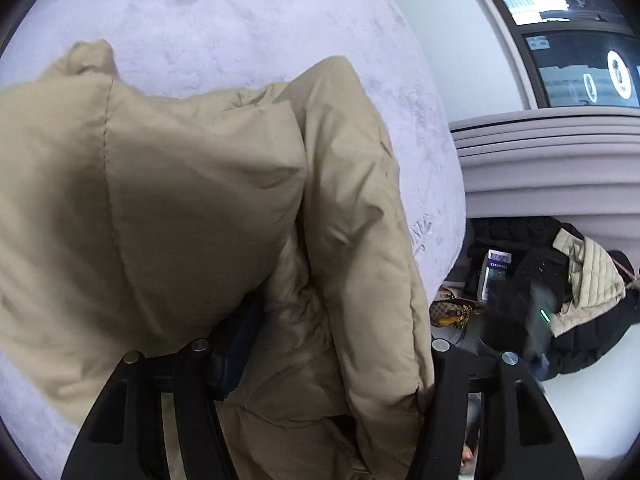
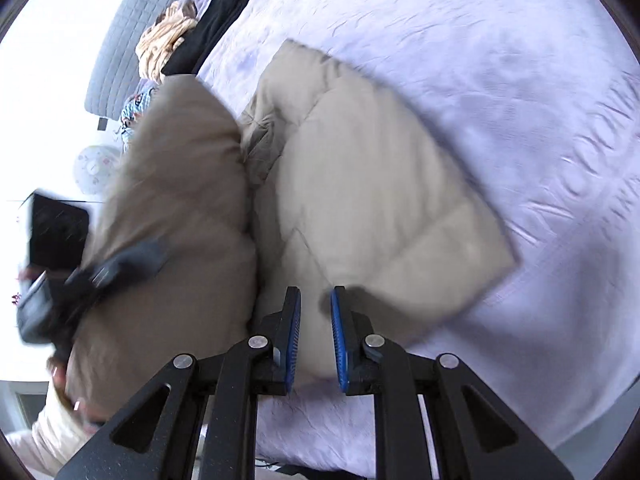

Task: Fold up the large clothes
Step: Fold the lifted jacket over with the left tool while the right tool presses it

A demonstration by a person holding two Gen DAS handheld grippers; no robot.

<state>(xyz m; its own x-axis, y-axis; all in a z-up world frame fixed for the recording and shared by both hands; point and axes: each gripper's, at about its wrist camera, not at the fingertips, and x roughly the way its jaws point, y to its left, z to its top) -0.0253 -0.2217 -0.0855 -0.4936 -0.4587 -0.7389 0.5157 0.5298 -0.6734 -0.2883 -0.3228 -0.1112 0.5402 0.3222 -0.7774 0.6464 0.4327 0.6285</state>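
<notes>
A big bed with a pale purple bedspread is filling most of both views. A tan puffy coat is lying on it, partly folded. One flat part is resting on the bedspread, with a corner pointing toward the right side of the bed. Another thick part of the coat is bunching up high on the left in the right wrist view.

In the left wrist view the coat is hanging right in front of the camera and covering the middle. The left gripper is wrapping around a fat fold of it. One dark blue finger is pressing into the cloth, and the other is hiding behind the fold, so the fingers are pinching the coat.

The right gripper is hovering just over the near edge of the flat part. Its blue fingers are spreading apart, with a small gap between them and nothing in it.

At the head of the bed, a gray padded headboard is standing against the wall. A black garment and a cream ruffled cloth are lying near it.

Beside the bed, in the left wrist view, a pile of black and cream jackets is sitting low down under a gray ledge. A dark window is showing above it. A small checkered bag is lying next to the pile.
</notes>
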